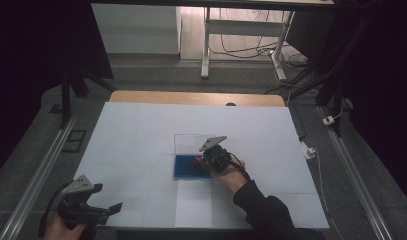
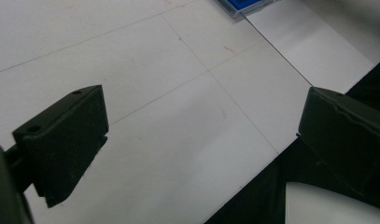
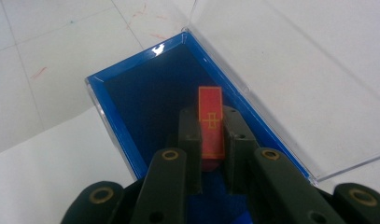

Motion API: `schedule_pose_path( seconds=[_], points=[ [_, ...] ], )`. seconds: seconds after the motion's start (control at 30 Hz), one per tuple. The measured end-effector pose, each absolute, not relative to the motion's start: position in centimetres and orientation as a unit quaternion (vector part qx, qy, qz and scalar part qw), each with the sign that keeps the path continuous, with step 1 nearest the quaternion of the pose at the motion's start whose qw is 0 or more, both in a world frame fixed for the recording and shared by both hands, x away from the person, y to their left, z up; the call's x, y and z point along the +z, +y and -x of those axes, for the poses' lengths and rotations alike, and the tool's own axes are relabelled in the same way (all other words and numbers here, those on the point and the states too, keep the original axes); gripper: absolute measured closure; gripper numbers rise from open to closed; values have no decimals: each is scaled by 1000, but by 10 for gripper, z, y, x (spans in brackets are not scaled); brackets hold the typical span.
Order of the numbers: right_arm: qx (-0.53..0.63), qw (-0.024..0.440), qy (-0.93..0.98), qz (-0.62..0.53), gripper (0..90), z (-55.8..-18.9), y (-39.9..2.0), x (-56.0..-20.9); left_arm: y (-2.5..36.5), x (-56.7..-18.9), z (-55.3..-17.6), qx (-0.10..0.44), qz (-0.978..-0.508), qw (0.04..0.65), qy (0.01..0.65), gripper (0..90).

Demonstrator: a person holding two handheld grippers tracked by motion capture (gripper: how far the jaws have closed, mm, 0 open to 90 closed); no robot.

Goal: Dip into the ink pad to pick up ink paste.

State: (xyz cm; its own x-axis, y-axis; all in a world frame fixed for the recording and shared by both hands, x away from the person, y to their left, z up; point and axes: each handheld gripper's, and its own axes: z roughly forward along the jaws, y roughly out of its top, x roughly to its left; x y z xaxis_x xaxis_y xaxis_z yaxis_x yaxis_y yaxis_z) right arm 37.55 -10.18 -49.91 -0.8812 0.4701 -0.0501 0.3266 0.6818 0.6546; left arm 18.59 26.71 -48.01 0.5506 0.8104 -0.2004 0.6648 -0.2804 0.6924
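My table (image 1: 141, 96) has a wooden top, bare along its far edge. White paper sheets (image 1: 141, 135) cover the rest, creased into panels and marked with faint red scribbles. An open blue-lined case (image 1: 183, 167) sits directly on the paper near the middle, its clear lid (image 1: 188, 142) raised on the far side

The person wears a black long sleeve (image 1: 263, 210) on the right arm. Both tools are matte black: the right gripper (image 3: 211, 135) has two flat, narrow fingers (image 3: 190, 135) on linked arms fixed with brass-ringed pivots (image 3: 170, 154). The left gripper (image 2: 201, 140) has broad wedge-shaped fingers (image 2: 68, 135) with small screw holes. Each carries a grey three-cornered plate (image 1: 212, 143) on top, and a black cable (image 1: 45, 215) trails from the left one.
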Motion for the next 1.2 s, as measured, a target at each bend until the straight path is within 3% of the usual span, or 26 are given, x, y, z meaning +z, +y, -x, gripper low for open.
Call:
schedule_pose_path(
  seconds=[0.17,0.43,0.63,1.2],
  points=[
    [317,144,916,-199,803,-369,-95,-499,267,-480,-186,95,-795,379,464,20],
    [351,81,901,-243,803,-381,-107,-501,268,-480,-186,94,-793,380,466,21],
    [329,130,910,-216,803,-371,-98,-500,267,-480,-187,94,-794,379,465,22],
    [354,95,899,-238,797,-377,-103,-494,268,-480,-186,93,-792,384,465,21]
  ],
)
